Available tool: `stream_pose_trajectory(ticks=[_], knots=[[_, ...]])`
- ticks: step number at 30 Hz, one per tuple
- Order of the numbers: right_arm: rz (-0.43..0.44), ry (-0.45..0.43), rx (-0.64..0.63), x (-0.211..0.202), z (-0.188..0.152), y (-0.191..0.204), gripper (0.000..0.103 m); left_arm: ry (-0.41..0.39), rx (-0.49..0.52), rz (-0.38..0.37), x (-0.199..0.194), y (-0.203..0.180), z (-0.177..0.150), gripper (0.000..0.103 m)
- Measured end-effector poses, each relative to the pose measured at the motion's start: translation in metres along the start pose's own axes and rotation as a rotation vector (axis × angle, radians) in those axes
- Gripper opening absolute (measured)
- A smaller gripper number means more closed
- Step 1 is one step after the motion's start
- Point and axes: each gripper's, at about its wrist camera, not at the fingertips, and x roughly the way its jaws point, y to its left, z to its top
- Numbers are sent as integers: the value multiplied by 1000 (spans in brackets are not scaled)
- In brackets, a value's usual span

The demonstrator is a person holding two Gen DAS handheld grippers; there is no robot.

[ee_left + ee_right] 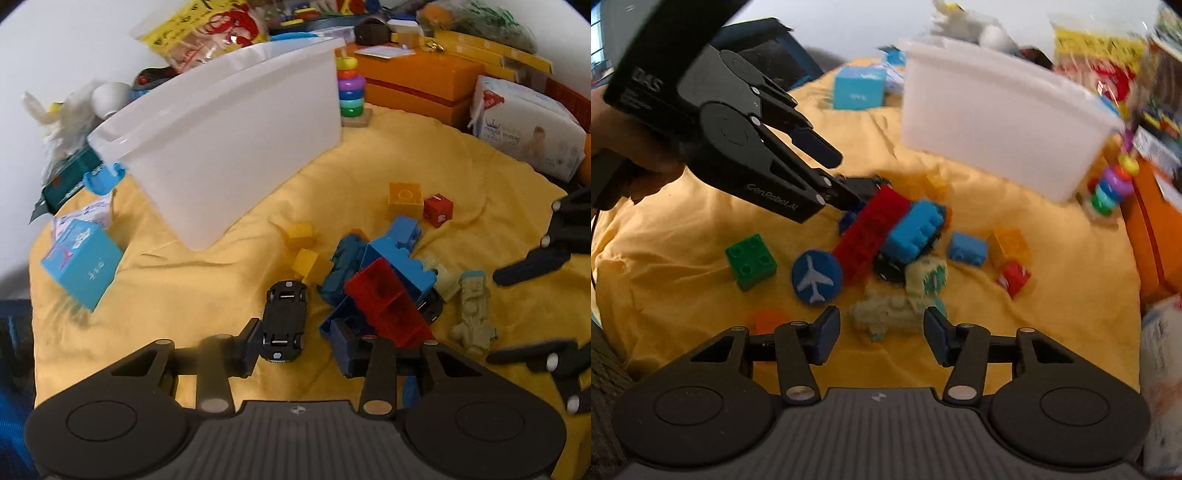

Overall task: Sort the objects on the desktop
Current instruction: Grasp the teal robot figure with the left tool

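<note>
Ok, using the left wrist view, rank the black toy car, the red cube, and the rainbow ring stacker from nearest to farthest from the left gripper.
1. black toy car: lying upside down between the left gripper fingers, by the left one.
2. red cube: mid-cloth, ahead and to the right.
3. rainbow ring stacker: far back, beside the white bin.

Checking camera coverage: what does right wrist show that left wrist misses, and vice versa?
Right wrist only: green brick, blue airplane disc, and the left gripper seen whole from outside.
Left wrist only: the black toy car lying between the left fingers, and the wipes pack.
Both: white bin, red brick, ring stacker, yellow cloth.
</note>
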Motion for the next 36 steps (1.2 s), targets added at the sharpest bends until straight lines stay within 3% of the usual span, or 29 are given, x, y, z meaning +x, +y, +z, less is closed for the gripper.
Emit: stream_pose_trajectory(ticks=[4, 12, 15, 17, 24, 30, 32, 34, 35, 36], knots=[[-36, -8, 98, -5, -3, -15, 54, -34, -4, -65, -10, -2, 1, 45], [80, 62, 130, 16, 7, -13, 61, -19, 51, -93, 9, -3, 25, 43], [24, 54, 131, 23, 8, -9, 50, -10, 113, -139, 16, -12, 38, 43], [12, 52, 135, 21, 6, -13, 33, 12, 158, -157, 25, -21, 46, 43], [-60, 62, 145, 8, -10, -37, 27, 70, 212, -179, 48, -29, 62, 44], [-100, 67, 77, 0, -15, -41, 28, 149, 156, -313, 52, -15, 62, 51], [-88, 61, 104, 1, -17, -52, 32, 134, 124, -363, 50, -16, 57, 50], [-64, 43, 125, 1, -17, -53, 36, 104, 123, -334, 50, -22, 53, 39], [-57, 40, 127, 1, -16, -54, 36, 107, 105, -306, 53, -23, 52, 27], [-52, 38, 125, 1, -15, -55, 36, 115, 79, -285, 55, -24, 50, 27]])
